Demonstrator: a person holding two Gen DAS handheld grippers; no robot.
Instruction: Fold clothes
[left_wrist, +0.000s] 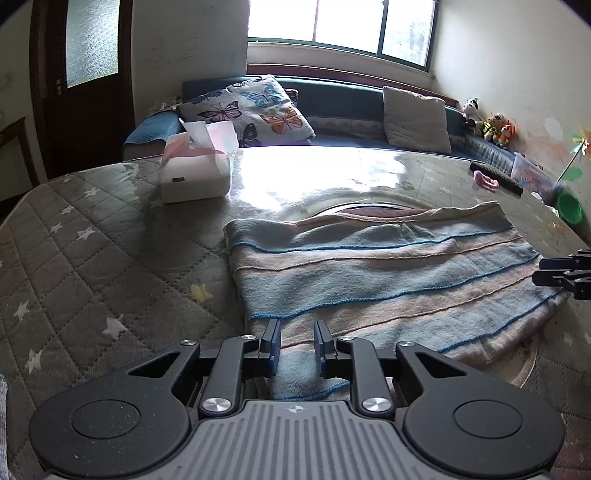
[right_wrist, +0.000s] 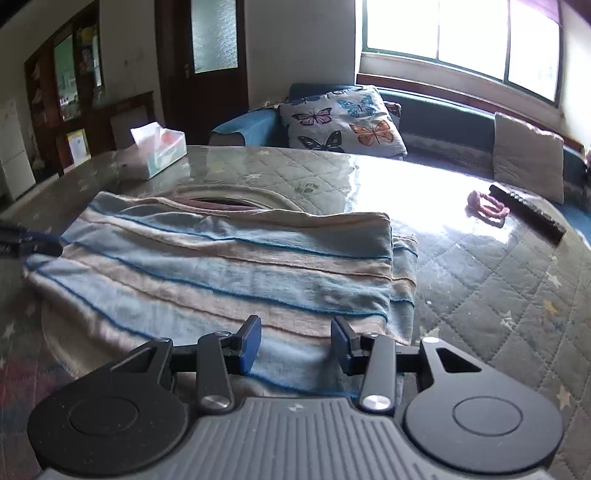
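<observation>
**Q:** Where does the garment lie, and why there?

**A:** The folded knit garment with pale blue and beige stripes (left_wrist: 388, 273) rests flat on the grey quilted star-print table cover under a glossy clear sheet (left_wrist: 92, 258), near the edge closest to you. Its sides appear already turned in, giving a compact rectangle; the far, open end shows a darker lining. You keep it close, probably so both tools can reach its near hem without stretching.

**Q:** How do your tools stand?

**A:** Your left gripper (left_wrist: 297, 341) hovers over the near left part of the garment with its blue-padded jaws parted by a narrow gap; cloth shows beneath that gap, but nothing is pinched. Your right gripper (right_wrist: 296, 341) sits over the near right part, jaws spread wider, likewise holding nothing. Both tilt downward toward the fabric, a posture suited to taking the near hem from above.

**Q:** What step does this suggest?

**A:** Judging by the layout, you are placed to seize the near edge at two points and carry it over toward the far end, halving the rectangle. Even spacing of the two grips would keep the fold line straight.

**Q:** What else shares the surface?

**A:** A white rectangular tissue box (left_wrist: 195, 177) stands well apart at far left; a pink crumpled hair tie (right_wrist: 485, 206) and a dark flat remote control (right_wrist: 528, 212) lie far right, clear of the fold path
</observation>
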